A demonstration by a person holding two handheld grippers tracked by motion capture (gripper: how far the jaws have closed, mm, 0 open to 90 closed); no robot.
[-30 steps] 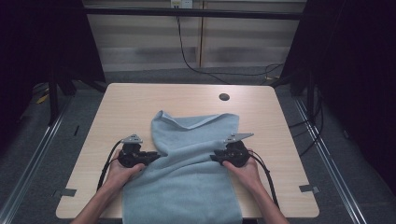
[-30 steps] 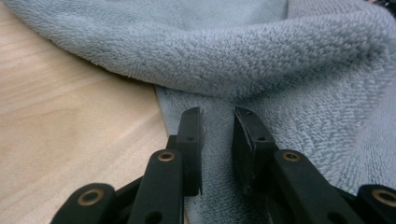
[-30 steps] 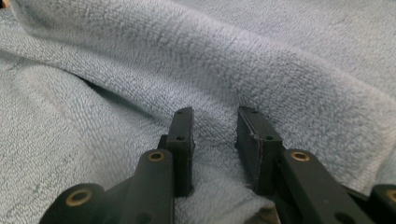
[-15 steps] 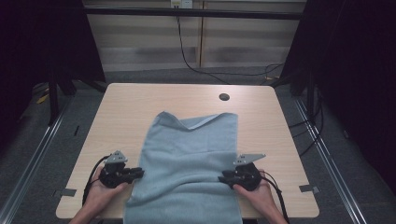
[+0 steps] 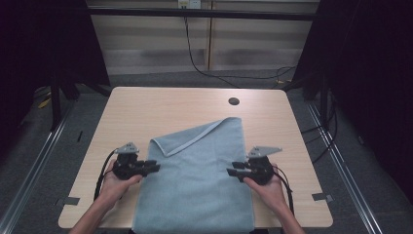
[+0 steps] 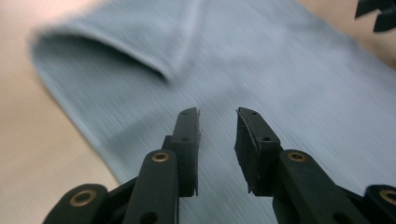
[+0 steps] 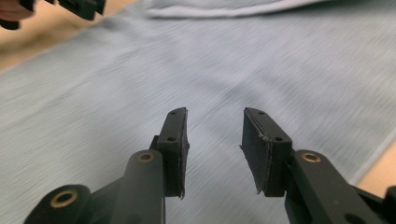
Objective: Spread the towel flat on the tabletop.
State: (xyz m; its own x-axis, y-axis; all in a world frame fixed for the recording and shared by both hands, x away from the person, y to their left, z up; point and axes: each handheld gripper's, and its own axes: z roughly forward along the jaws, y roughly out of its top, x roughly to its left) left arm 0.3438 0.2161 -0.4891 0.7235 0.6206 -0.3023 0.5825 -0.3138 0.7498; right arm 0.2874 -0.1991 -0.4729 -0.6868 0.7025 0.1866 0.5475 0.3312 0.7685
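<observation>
A light blue terry-cloth towel [image 5: 199,180] lies flat on the light wooden table [image 5: 146,112], its near end hanging over the table's front edge and its far left corner folded back onto the towel itself. The left gripper [image 5: 152,167] sits at the towel's left edge, the right gripper [image 5: 233,170] at the towel's right edge, both pointing inward over the cloth. Both pairs of jaws have just been opening and stand apart with nothing between them. The towel looks soft, limp and light; it will sag and crease wherever unsupported. Best pinch it along a hemmed edge or corner, where the thicker cloth resists slipping.
</observation>
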